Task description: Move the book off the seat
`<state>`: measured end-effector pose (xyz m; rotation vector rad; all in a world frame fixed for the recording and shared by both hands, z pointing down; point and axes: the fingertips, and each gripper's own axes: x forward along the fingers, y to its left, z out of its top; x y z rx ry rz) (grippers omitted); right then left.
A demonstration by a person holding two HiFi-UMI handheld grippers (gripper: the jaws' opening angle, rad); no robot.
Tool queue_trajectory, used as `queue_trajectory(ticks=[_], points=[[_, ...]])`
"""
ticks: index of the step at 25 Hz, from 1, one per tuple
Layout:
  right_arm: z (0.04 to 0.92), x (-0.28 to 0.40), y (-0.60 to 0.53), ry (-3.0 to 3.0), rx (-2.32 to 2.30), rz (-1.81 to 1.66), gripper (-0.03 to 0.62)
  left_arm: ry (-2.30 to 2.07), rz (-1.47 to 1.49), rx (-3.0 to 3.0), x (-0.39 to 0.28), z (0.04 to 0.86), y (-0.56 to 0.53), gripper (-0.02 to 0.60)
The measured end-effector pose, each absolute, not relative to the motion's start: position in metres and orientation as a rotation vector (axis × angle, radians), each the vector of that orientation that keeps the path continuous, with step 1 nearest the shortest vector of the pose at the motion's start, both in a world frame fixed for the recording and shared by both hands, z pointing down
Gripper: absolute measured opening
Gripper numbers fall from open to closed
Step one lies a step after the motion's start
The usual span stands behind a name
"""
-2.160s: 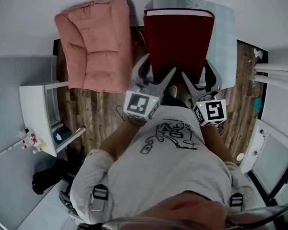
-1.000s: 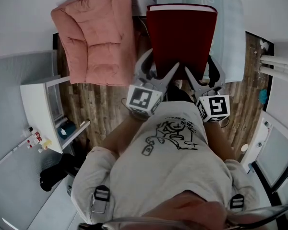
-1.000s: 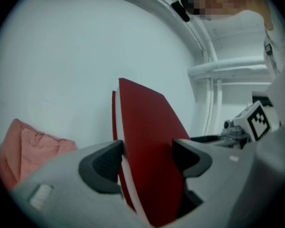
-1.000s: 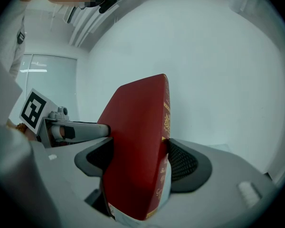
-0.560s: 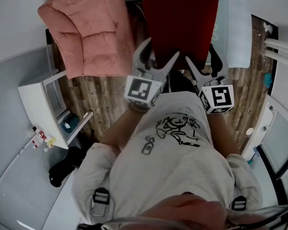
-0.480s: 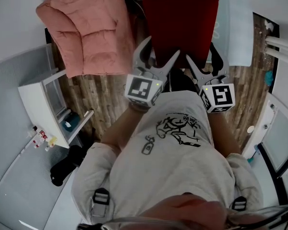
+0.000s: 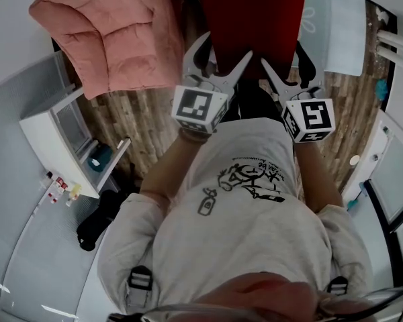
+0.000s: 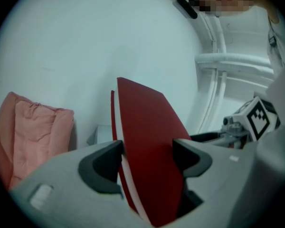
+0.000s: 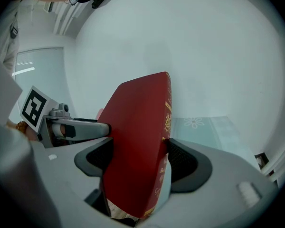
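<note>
A large dark red book (image 7: 255,19) is held in the air by its near edge, and its far end runs off the top of the head view. My left gripper (image 7: 221,52) is shut on the book's left part, with the cover (image 8: 147,141) wedged between both pads. On the right part, my right gripper (image 7: 285,62) is shut over the gilt-printed spine (image 9: 137,141). The pale blue seat cushion (image 7: 336,25) lies behind the book to the right.
A pink quilted cushion (image 7: 114,39) lies to the left on the wooden floor (image 7: 141,119). A white cabinet (image 7: 60,146) stands further left with a dark object (image 7: 97,220) beside it. White pipes (image 8: 228,65) run along the wall on the right.
Both grippers and the book have come down together, still gripped the same way. In the head view the book's far edge has slid out past the top, and the cushions have shifted upward.
</note>
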<state>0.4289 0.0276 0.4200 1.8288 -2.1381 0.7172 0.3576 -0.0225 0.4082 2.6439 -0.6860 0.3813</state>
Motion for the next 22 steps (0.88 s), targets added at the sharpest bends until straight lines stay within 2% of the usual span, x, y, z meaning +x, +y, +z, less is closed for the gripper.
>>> queue_trajectory(ticks=[22], points=[[0.563,0.443,0.006,-2.035,1.750,0.920,0.367,-0.658,0.531,2.539,0.373,0.552,-0.045,0.328]])
